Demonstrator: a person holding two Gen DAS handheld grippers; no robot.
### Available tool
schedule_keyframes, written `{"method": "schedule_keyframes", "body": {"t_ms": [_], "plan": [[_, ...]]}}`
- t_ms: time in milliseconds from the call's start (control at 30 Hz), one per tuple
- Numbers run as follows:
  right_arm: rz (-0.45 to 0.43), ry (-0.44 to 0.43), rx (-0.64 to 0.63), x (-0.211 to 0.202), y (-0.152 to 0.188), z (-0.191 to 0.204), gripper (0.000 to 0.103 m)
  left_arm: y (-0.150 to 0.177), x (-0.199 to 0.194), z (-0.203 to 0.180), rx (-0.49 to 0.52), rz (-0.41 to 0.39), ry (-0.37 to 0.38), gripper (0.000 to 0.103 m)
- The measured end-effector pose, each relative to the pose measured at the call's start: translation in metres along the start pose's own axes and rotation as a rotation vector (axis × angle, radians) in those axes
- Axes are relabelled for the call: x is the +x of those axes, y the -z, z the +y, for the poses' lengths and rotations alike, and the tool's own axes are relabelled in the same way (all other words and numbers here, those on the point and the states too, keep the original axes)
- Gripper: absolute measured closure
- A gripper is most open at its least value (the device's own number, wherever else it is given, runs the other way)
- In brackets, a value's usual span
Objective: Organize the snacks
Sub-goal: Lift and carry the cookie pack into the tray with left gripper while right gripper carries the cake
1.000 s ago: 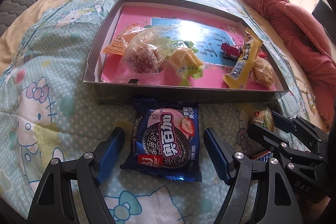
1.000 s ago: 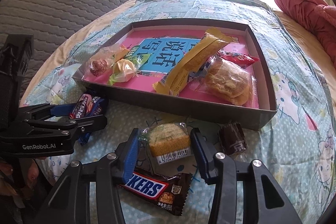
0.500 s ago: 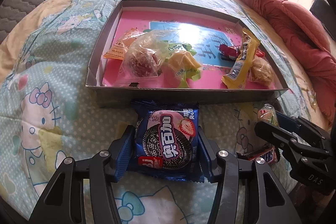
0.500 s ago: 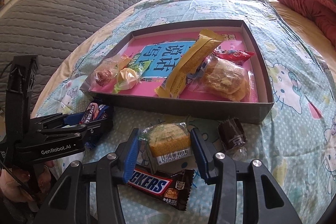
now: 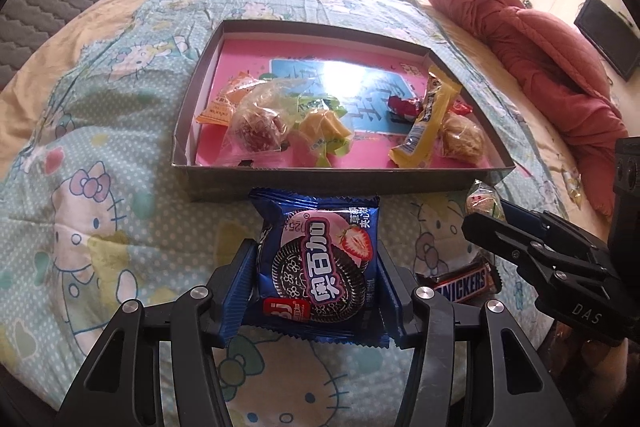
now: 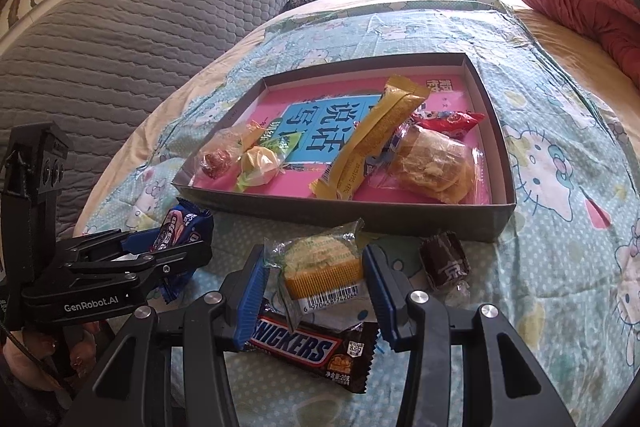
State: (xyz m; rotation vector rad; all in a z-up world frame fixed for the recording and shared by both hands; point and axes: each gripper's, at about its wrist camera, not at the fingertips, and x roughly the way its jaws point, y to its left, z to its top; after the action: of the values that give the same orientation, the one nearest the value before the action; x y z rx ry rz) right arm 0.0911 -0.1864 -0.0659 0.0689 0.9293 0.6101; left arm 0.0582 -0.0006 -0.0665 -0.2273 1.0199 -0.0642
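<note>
On cartoon-print bedsheet [image 5: 100,155] — left hand-held gripper [image 5: 316,287] clamping cookie packet [image 5: 320,263], right [image 6: 316,287] pinching cake [image 6: 324,267].

One box [image 6: 505,147]. Inside: six wrapped snacks. Outside on bed: four — one Oreo pack [image 5: 318,269], one Snickers bar [image 6: 308,349], one cake pack [image 6: 324,267], one dark candy [image 6: 444,265]. Two claws.

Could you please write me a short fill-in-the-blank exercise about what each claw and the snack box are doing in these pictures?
1. The left claw is shut on a blue ____ cookie packet.
2. The right claw is shut on a small wrapped ____.
3. The Snickers bar lies on the bedspread, ____ the box.
4. The long yellow packet lies ____ the box.

Missing words: Oreo; cake; outside; inside
</note>
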Motion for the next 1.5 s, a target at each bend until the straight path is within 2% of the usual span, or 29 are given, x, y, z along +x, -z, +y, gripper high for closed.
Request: {"method": "schedule_keyframes", "body": {"t_ms": [333, 700, 967, 1500], "plan": [[-0.042, -0.018, 0.008, -0.01, -0.004, 0.0, 0.055, -0.007, -0.016, 0.004, -0.009, -0.052, -0.01, 0.046], [-0.1, -0.011, 0.037, -0.023, -0.011, -0.008, 0.055, -0.032, -0.018, 0.001, -0.024, -0.095, -0.003, 0.046], [-0.15, 0.004, 0.059, -0.032, -0.017, -0.016, 0.055, -0.047, -0.005, -0.001, -0.045, -0.107, 0.017, 0.046], [-0.188, 0.053, 0.115, -0.038, -0.028, -0.029, 0.055, -0.064, 0.024, 0.009, -0.052, -0.121, 0.016, 0.046]]}}
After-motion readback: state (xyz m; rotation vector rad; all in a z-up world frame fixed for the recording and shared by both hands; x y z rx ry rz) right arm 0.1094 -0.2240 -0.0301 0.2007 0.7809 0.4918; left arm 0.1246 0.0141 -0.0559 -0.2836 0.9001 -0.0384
